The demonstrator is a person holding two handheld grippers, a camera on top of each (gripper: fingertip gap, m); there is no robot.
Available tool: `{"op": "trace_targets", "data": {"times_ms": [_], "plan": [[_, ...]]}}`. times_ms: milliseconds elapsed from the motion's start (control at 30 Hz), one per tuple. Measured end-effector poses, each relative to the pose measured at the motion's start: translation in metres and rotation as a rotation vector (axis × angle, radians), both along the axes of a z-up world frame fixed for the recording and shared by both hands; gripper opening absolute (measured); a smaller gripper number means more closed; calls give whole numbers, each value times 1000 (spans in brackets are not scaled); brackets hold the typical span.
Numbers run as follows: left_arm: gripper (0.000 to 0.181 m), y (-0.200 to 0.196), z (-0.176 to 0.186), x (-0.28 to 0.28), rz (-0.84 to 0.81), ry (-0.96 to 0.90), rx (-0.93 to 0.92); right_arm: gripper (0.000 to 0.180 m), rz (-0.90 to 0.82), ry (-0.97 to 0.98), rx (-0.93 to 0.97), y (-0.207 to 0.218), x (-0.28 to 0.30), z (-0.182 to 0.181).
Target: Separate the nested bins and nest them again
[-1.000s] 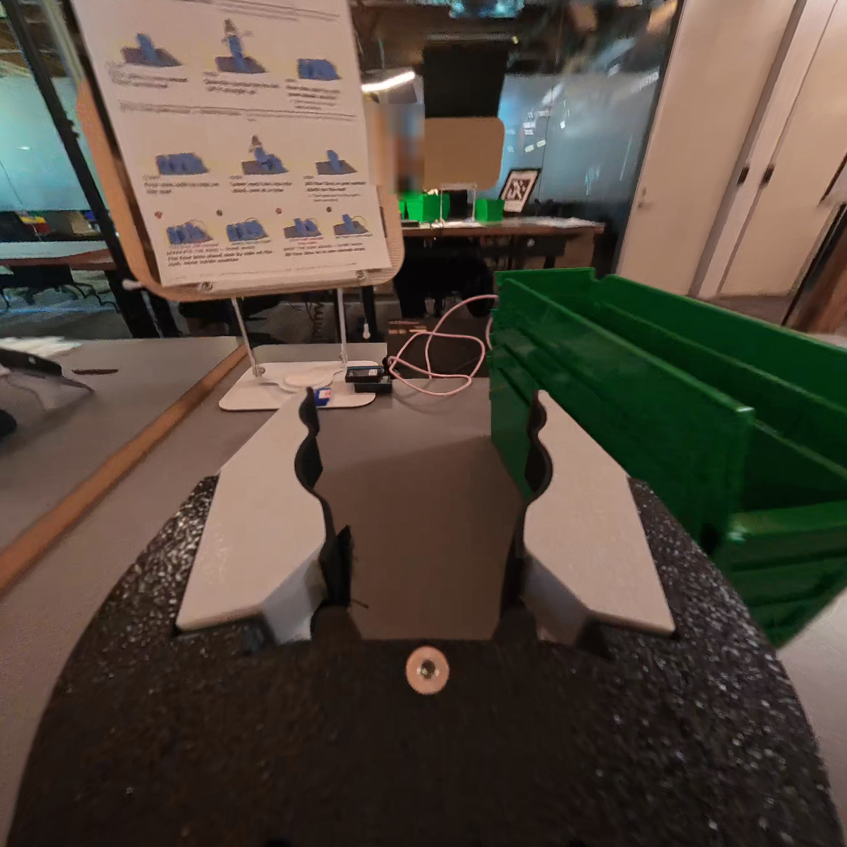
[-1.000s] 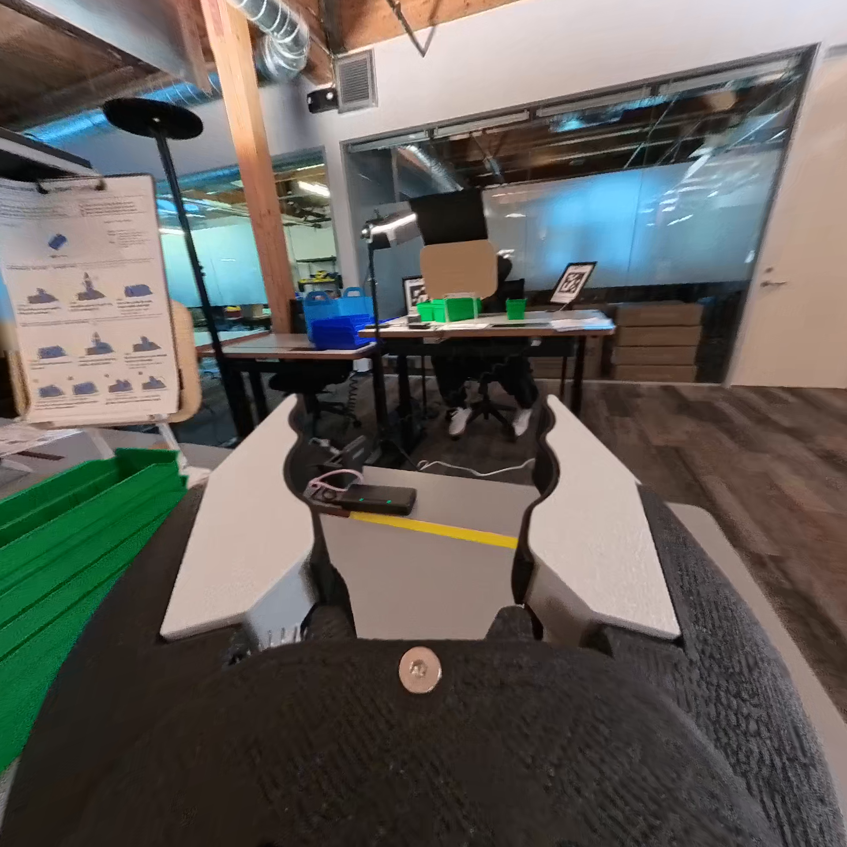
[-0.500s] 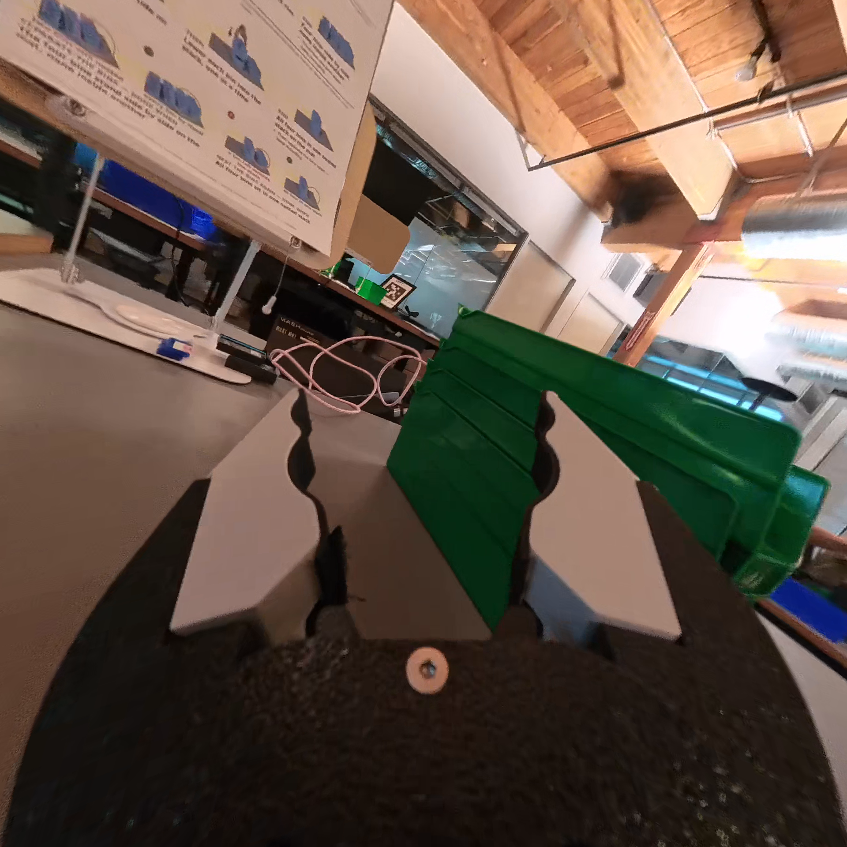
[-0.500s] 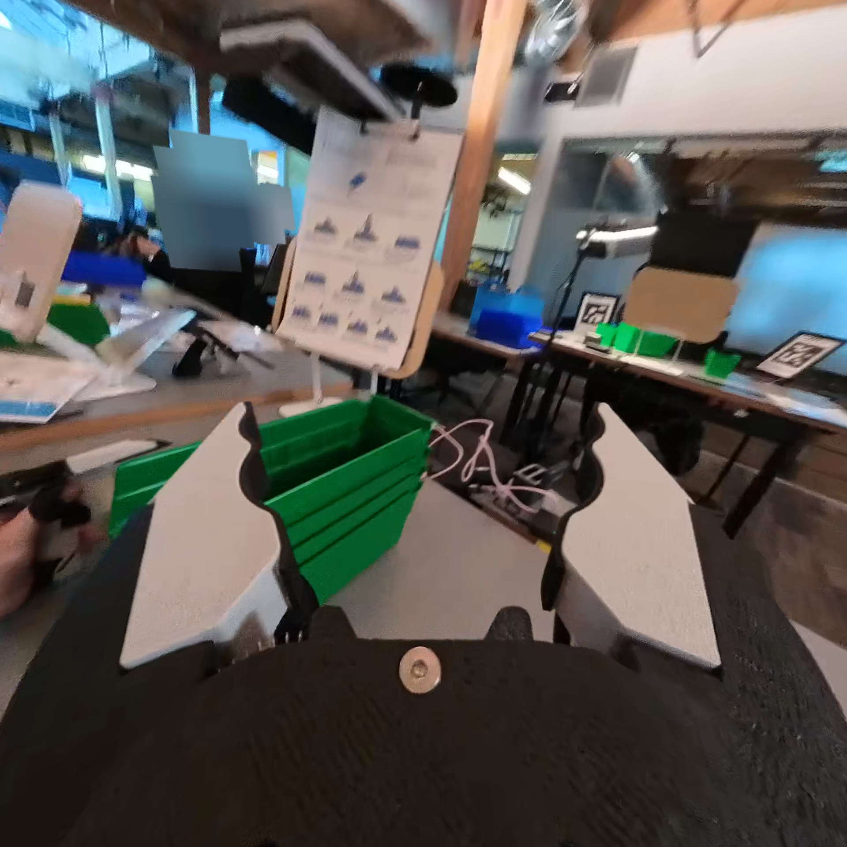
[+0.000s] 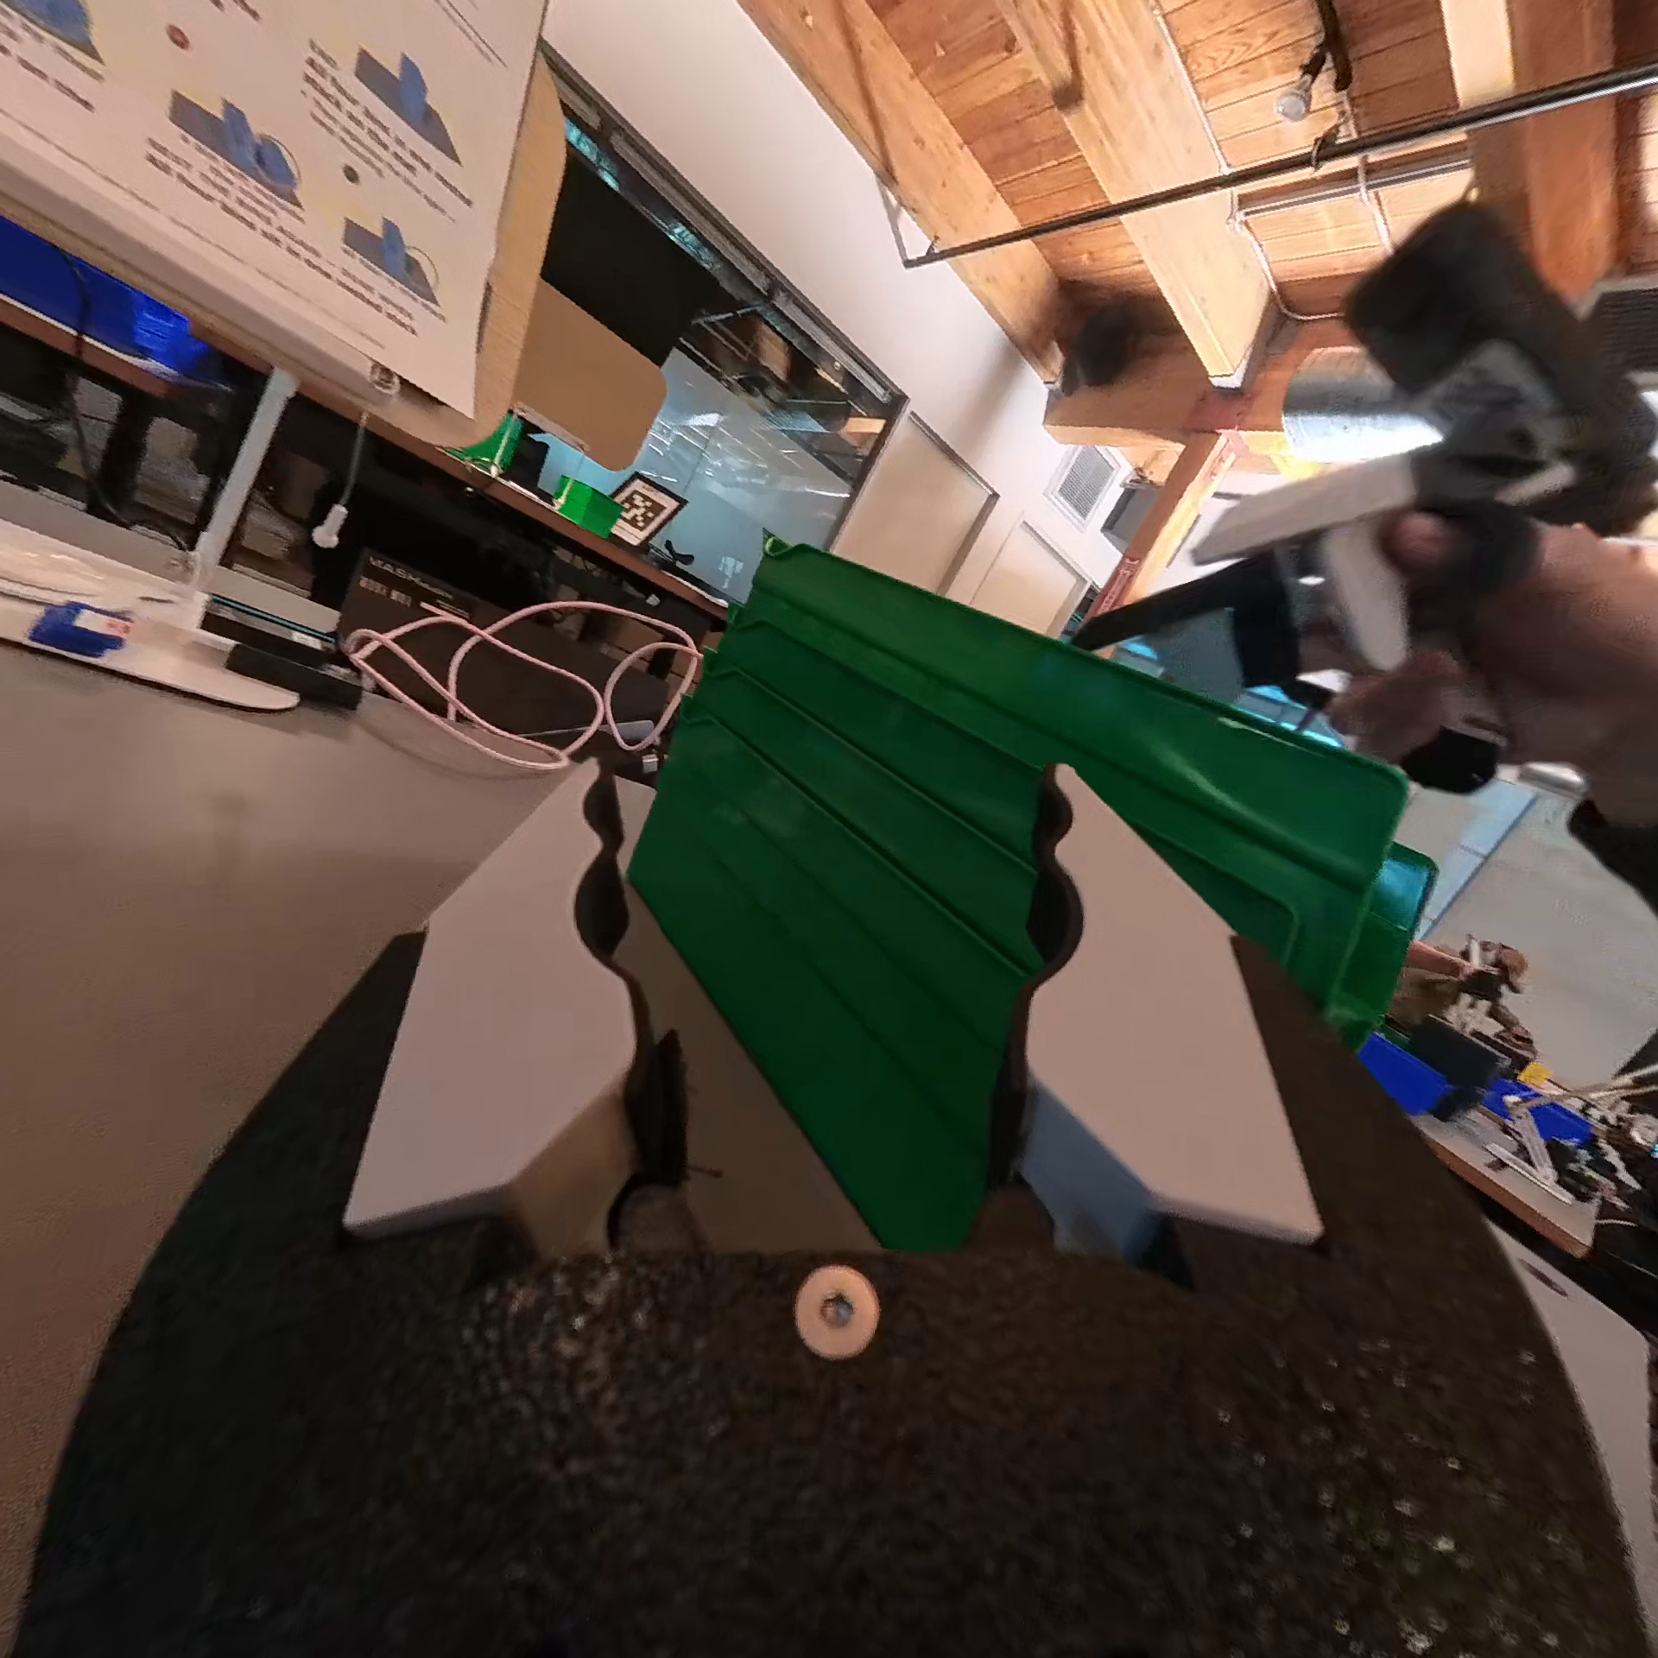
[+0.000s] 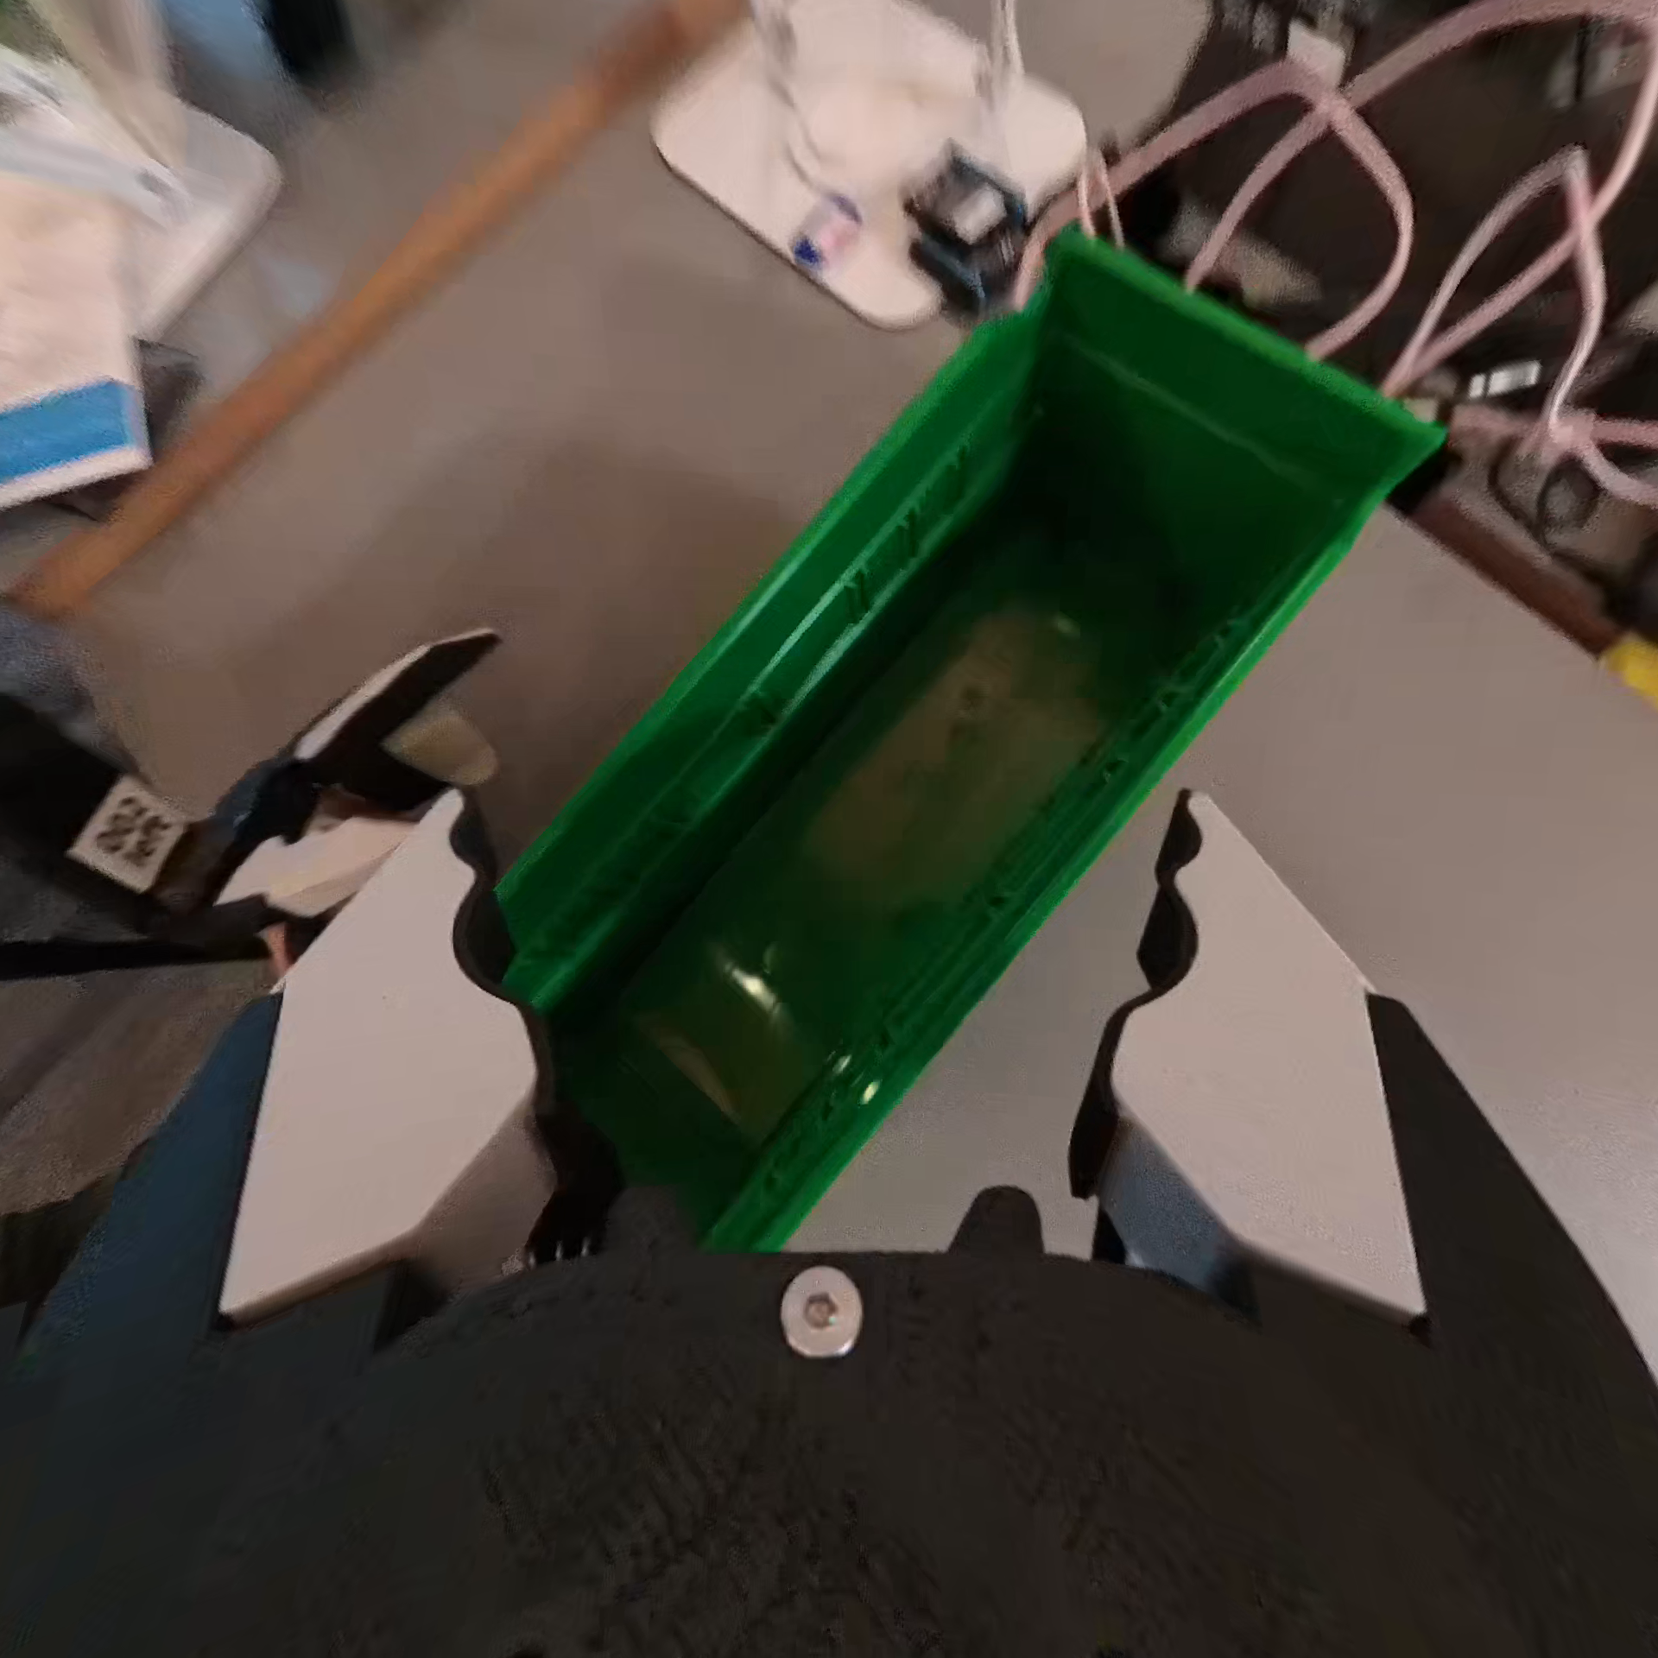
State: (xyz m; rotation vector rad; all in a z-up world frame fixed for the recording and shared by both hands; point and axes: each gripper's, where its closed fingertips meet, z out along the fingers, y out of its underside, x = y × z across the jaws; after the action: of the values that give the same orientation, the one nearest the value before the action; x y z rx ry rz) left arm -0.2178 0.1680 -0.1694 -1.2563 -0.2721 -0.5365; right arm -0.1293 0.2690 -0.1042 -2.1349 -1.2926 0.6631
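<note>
The left gripper (image 5: 830, 897) has its two grey fingers (image 5: 502, 1014) wide apart, and nothing is pinched between them. It sits low over the grey table (image 5: 179, 897), and the long side wall of the stack of green bins (image 5: 861, 897) fills most of the gap between the fingers — it is hard to tell if a finger touches the wall. The right gripper (image 6: 825, 960) looks straight down from above, and its fingers (image 6: 1256, 1077) are wide apart too, holding nothing. The near end of the bins (image 6: 897, 807) lies between them, and the left finger looks to be just at the rim of one long wall, but the picture is too blurry to say if it touches. The bins sit one inside the other, so the side walls show as steps. The stack lies on the table with its far end near the table's far edge. Past that end, pink cables (image 5: 502, 691) loop at the far edge, next to a white stand base (image 6: 861, 152) that holds up a paper sheet with blue drawings (image 5: 269, 161). In the left wrist view the right gripper (image 5: 1328, 529) shows up high above the bins, held in a person's hand (image 5: 1543, 646) — all blurred. In the right wrist view the left gripper (image 6: 395, 718) shows beside the bins.
</note>
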Motion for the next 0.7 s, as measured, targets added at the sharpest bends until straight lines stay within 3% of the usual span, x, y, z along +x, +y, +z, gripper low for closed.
{"op": "trace_targets", "data": {"times_ms": [133,300,433,700], "plan": [[90,2,1,5,-16,11,-4,147,-134,-242,-79,22,-5,-26],[90,3,0,6,-41,-13,-4,154,-217,-362,-160,20,-12,-43],[89,2,0,3,-44,-41,5,135,-264,-441,-132,25,-6,-44],[88,8,-5,5,-67,-62,-27,128,-290,-538,-183,20,-2,-47]]}}
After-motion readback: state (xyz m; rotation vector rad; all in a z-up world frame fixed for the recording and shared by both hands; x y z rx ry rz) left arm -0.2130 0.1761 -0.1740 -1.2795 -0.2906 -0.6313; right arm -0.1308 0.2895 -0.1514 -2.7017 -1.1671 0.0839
